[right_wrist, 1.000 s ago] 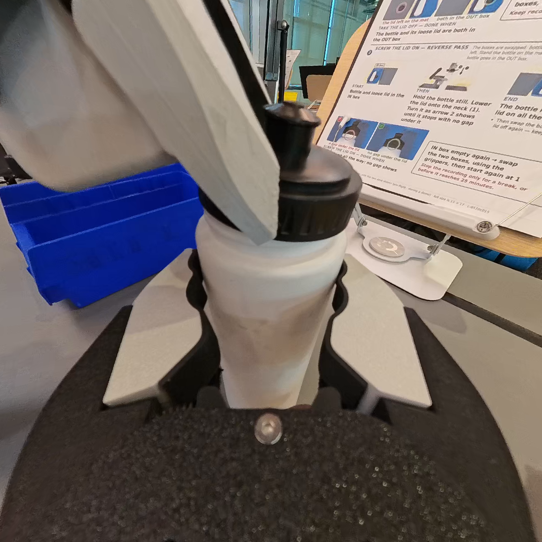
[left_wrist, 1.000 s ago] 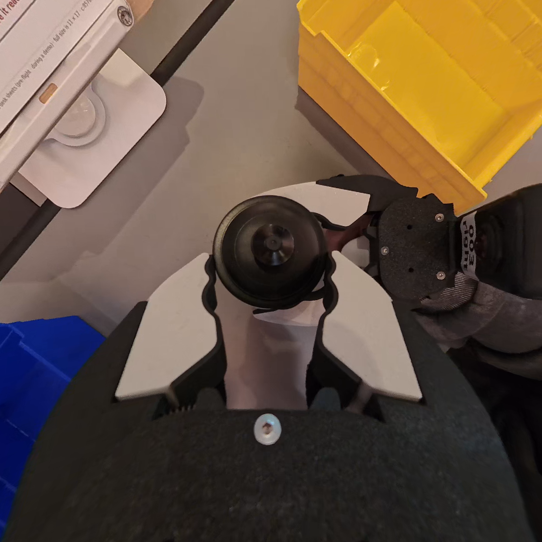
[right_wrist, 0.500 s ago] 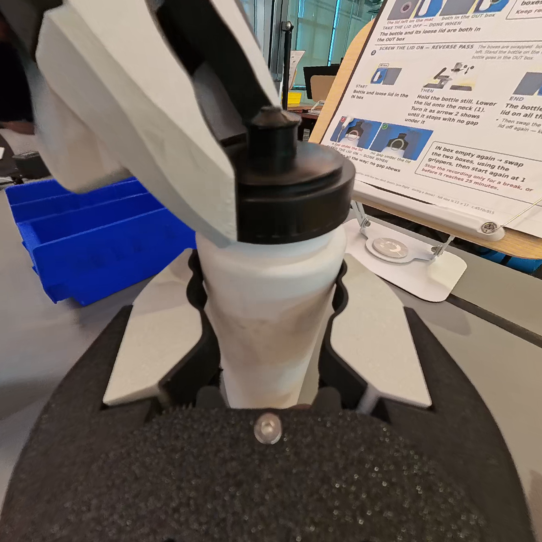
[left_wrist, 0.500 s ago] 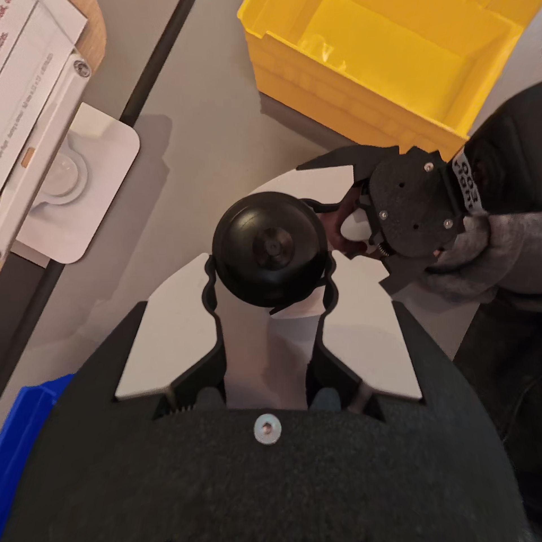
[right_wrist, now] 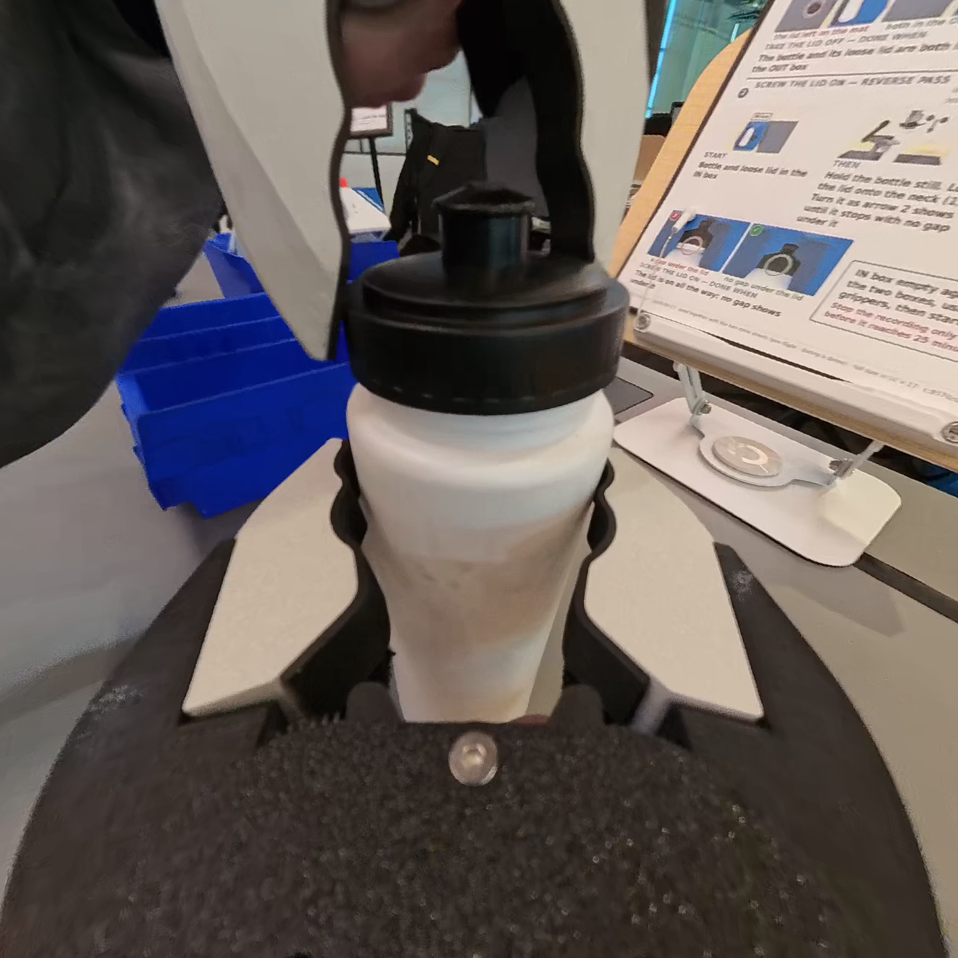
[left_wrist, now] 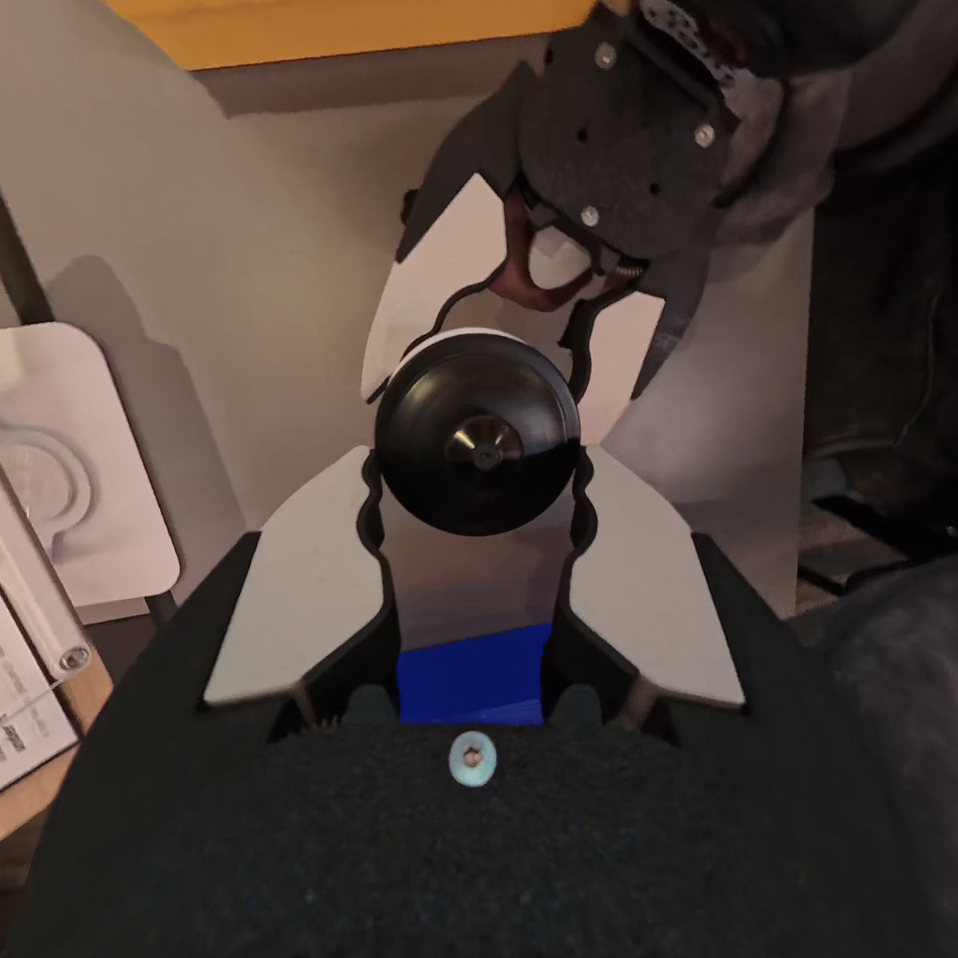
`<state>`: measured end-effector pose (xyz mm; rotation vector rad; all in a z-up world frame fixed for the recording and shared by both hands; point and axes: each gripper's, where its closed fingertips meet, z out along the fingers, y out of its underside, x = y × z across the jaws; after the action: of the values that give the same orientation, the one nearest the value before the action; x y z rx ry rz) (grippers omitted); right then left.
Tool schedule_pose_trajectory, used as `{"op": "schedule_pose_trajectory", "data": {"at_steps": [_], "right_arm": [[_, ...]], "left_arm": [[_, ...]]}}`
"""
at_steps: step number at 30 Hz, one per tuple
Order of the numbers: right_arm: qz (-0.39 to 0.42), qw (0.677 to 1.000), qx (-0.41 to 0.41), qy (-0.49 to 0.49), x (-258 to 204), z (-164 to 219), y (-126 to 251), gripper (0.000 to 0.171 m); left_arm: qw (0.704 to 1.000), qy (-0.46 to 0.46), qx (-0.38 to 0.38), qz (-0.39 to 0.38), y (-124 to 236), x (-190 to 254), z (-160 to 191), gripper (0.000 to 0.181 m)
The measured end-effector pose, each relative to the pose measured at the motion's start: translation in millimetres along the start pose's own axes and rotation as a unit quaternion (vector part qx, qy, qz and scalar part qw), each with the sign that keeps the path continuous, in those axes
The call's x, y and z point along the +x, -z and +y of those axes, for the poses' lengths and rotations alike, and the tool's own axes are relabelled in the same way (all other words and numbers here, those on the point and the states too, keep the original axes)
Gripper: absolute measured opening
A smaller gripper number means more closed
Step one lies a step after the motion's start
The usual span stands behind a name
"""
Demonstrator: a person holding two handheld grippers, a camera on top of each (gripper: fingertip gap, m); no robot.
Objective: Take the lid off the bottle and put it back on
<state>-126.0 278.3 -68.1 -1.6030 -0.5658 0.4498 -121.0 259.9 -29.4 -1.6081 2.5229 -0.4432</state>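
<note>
A white bottle (right_wrist: 477, 518) stands upright, gripped at its body by my right gripper (right_wrist: 474, 466), which is shut on it. The black lid (right_wrist: 487, 337) with a spout sits level on the bottle's neck. My left gripper (right_wrist: 466, 306) comes down from above with one finger on each side of the lid. In the left wrist view I look straight down on the lid (left_wrist: 477, 435), and my left gripper (left_wrist: 477, 466) is shut on it. The right gripper's fingers (left_wrist: 440, 259) reach in from the upper right around the bottle below the lid.
A blue bin (right_wrist: 223, 404) stands behind the bottle on the left. A yellow bin (left_wrist: 363, 31) lies at the top edge. An instruction sheet on a tilted board (right_wrist: 829, 233) stands on a white base (right_wrist: 751, 482) at the right. The tabletop is grey.
My left gripper has turned about the bottle's axis while staying shut on the lid; the lid has gone from tilted to level. The right gripper has held the bottle still.
</note>
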Motion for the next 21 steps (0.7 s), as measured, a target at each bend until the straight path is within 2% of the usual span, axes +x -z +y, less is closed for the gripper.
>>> {"op": "schedule_pose_trajectory", "data": {"at_steps": [2, 6, 21], "right_arm": [[-0.027, 1.000, 0.001, 0.002, -8.8, -0.4, -0.1, 0.086], [-0.022, 1.000, 0.001, 0.003, -8.6, -0.4, 0.0, 0.086], [0.012, 1.000, -0.018, -0.001, -3.1, 1.0, 1.0, 0.086]], "left_arm": [[0.999, -0.023, -0.013, 0.032, 0.6, 5.8, 1.7, 0.071], [0.998, -0.039, -0.011, 0.044, 0.2, 6.1, 0.6, 0.071], [0.996, 0.060, -0.047, -0.041, -0.2, 6.0, 0.6, 0.071]]}}
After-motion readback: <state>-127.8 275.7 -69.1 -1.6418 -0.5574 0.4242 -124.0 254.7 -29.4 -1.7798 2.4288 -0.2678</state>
